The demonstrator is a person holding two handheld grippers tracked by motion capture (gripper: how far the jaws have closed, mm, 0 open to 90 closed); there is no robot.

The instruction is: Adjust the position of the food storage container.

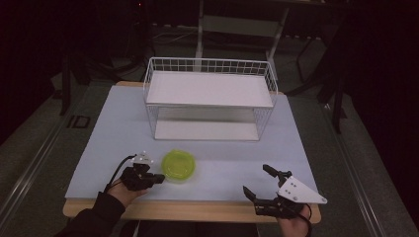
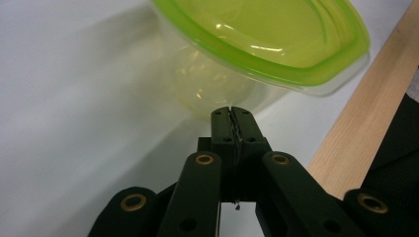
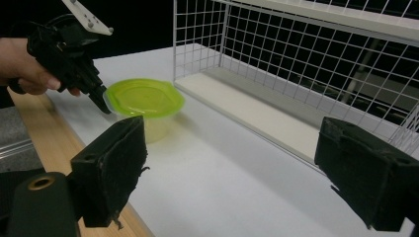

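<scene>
A clear tub with a lime-green lid (image 1: pixel 178 164) stands on the pale mat near the front. My left gripper (image 1: pixel 158 178) sits just left of it, jaws pressed together. In the left gripper view the shut tips (image 2: pixel 231 114) rest against the tub's clear wall (image 2: pixel 207 89), under the lid's rim (image 2: pixel 276 74), with nothing between them. My right gripper (image 1: pixel 257 182) hovers open at the front right, well apart from the tub. Its wide-set pads (image 3: pixel 116 168) frame the tub (image 3: pixel 143 98) and the left gripper (image 3: pixel 104 103) farther off.
A white wire rack (image 1: pixel 210 98) with two white shelves stands at the middle back of the mat; its lower shelf (image 3: pixel 257 111) is open toward me. The wooden table edge (image 1: pixel 197 210) runs along the front. Bare mat (image 1: pixel 222 163) lies between tub and right gripper.
</scene>
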